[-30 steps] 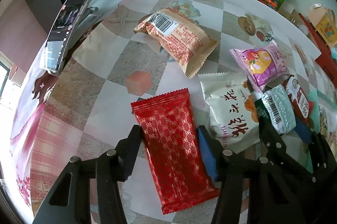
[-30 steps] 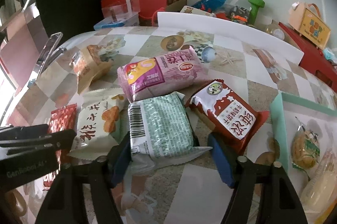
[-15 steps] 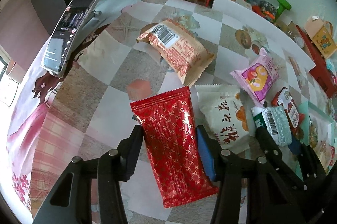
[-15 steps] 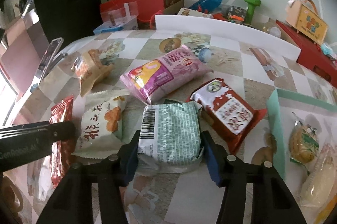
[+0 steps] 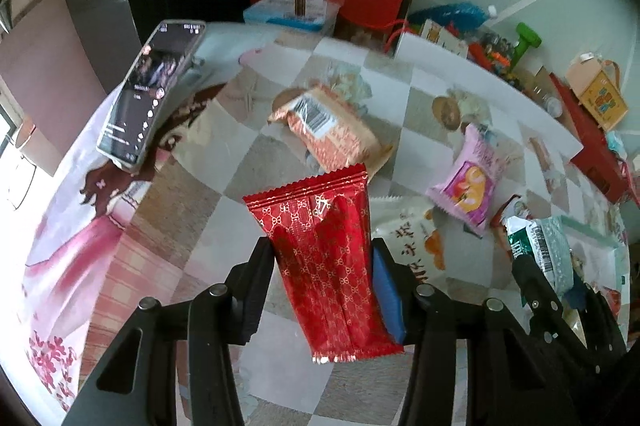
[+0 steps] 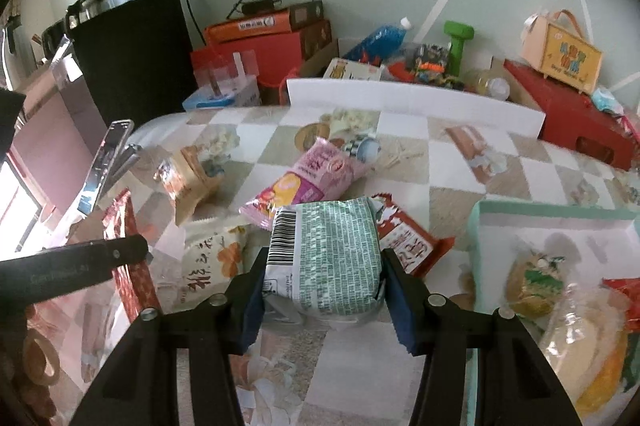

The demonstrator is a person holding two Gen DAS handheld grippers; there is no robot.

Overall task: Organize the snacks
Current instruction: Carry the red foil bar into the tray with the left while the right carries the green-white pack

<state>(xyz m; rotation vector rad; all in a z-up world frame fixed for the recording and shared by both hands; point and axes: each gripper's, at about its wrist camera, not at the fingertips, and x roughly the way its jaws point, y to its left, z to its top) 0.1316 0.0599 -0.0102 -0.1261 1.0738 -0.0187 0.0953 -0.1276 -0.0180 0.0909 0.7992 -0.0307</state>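
My left gripper (image 5: 322, 266) is shut on a red patterned snack packet (image 5: 324, 258) and holds it lifted above the table. My right gripper (image 6: 322, 278) is shut on a green and white snack packet (image 6: 326, 258), also lifted; it shows at the right of the left wrist view (image 5: 540, 254). On the table lie a white packet (image 6: 212, 262), a pink packet (image 6: 308, 182), a red and white packet (image 6: 404, 246) and an orange packet (image 5: 332, 134). A mint green tray (image 6: 480, 226) at the right holds several snacks.
A phone on a stand (image 5: 152, 94) stands at the table's left edge. A white board (image 6: 412, 98) lines the far edge, with boxes, a blue bottle (image 6: 380, 42) and a green dumbbell (image 6: 458, 42) behind it.
Both grippers closed on their packets and lifted them off the table. The red packet now hangs tilted in the left jaws, and the green packet is raised in the right.
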